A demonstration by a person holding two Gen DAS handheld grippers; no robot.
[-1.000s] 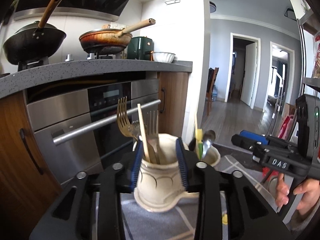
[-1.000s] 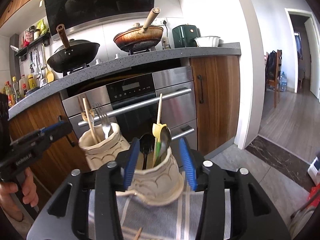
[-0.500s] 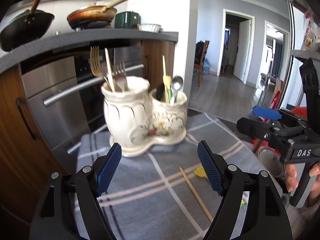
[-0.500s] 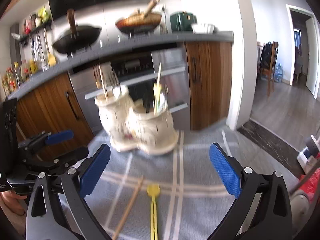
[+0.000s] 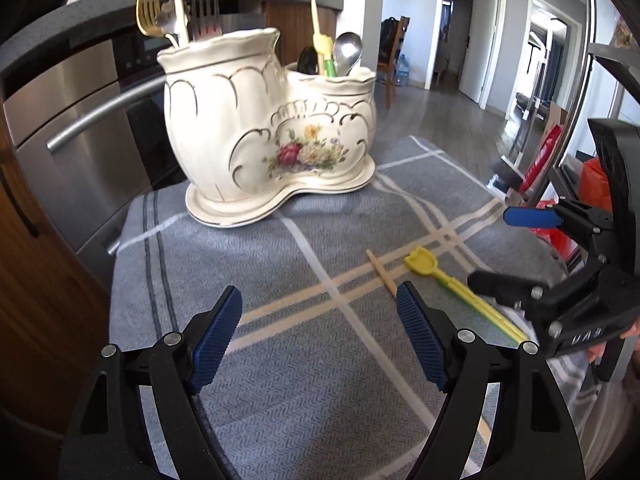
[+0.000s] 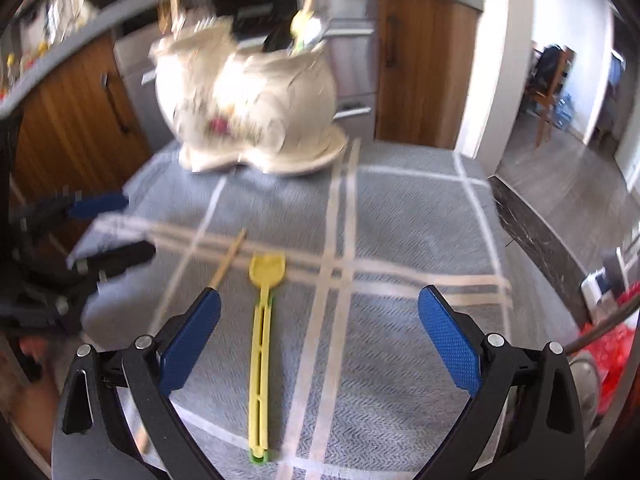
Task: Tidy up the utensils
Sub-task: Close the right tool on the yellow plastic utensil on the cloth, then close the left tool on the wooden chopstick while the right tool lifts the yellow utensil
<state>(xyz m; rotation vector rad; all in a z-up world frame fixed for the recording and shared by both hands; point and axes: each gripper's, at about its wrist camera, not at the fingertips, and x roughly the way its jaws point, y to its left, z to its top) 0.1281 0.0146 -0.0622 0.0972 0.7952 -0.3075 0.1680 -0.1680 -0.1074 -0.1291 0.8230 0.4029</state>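
A cream two-pot ceramic utensil holder (image 5: 264,128) with a flower print stands at the far end of a grey checked cloth (image 5: 280,360); it also shows, blurred, in the right wrist view (image 6: 248,100). Its taller pot holds forks and a chopstick (image 5: 180,16), its lower pot spoons and a yellow utensil (image 5: 332,56). A yellow plastic spatula (image 6: 262,344) and a wooden chopstick (image 6: 228,258) lie loose on the cloth. My left gripper (image 5: 320,344) is open and empty above the cloth. My right gripper (image 6: 320,344) is open and empty, with the spatula between its fingers below.
A steel oven (image 5: 84,120) and wooden cabinet doors (image 6: 72,120) stand behind the holder under a grey counter. The cloth's edge drops to the floor on the right (image 6: 560,208). A hallway with doors (image 5: 472,48) opens beyond.
Both grippers have opened, let go of the holder and pulled back from it. The loose spatula and chopstick on the cloth have come into view.
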